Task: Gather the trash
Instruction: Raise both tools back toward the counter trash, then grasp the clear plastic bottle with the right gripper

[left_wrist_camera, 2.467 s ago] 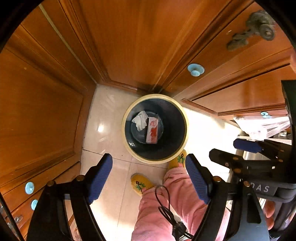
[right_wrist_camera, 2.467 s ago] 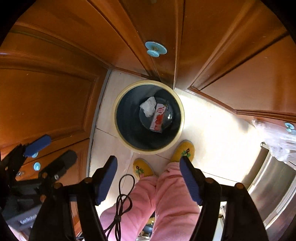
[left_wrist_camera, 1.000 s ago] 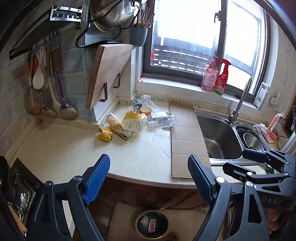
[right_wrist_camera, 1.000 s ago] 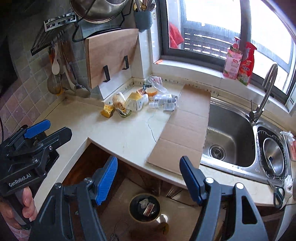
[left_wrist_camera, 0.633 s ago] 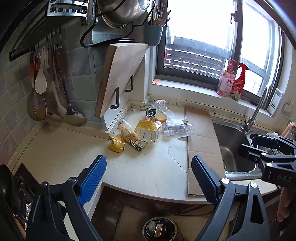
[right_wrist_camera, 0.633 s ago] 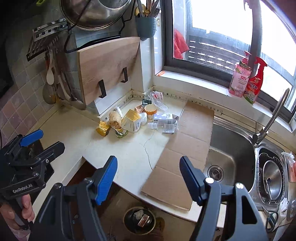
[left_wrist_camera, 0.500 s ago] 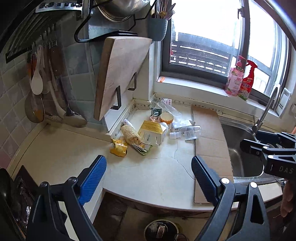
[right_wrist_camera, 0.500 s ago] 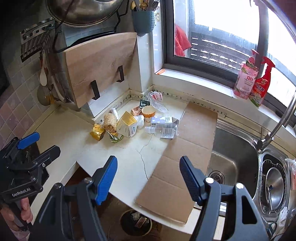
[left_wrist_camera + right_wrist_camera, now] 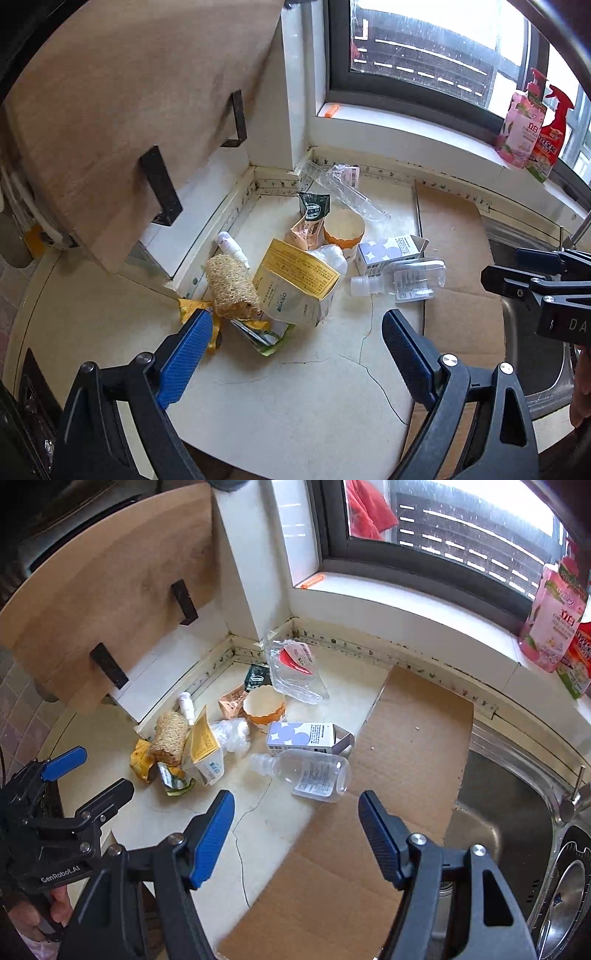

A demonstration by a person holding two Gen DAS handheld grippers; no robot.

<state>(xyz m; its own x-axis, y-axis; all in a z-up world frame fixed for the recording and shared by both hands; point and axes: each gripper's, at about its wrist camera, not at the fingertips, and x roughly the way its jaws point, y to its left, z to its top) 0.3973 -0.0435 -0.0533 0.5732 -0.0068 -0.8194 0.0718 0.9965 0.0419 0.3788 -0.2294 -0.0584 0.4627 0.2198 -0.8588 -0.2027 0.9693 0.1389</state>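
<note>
Both the left gripper (image 9: 295, 347) and right gripper (image 9: 297, 827) hang spread, holding nothing, above the cream countertop (image 9: 295, 398); a clear plastic bottle (image 9: 310, 773) lies near the right one, seemingly capped.

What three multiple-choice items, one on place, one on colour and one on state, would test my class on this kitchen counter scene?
1. Where does the clear plastic bottle lie?
A. in the sink
B. on the counter at the edge of the cardboard sheet
C. on the windowsill

2. What colour are the pads of the right gripper?
A. blue
B. red
C. green

3. How does the left gripper stand?
A. shut on the bottle
B. shut on the carton
C. open, holding nothing

Answers: 1 B, the bottle rests beside the purple-and-white box by the cardboard. 2 A, both pads show blue. 3 C, its jaws are spread wide above the counter.
</note>
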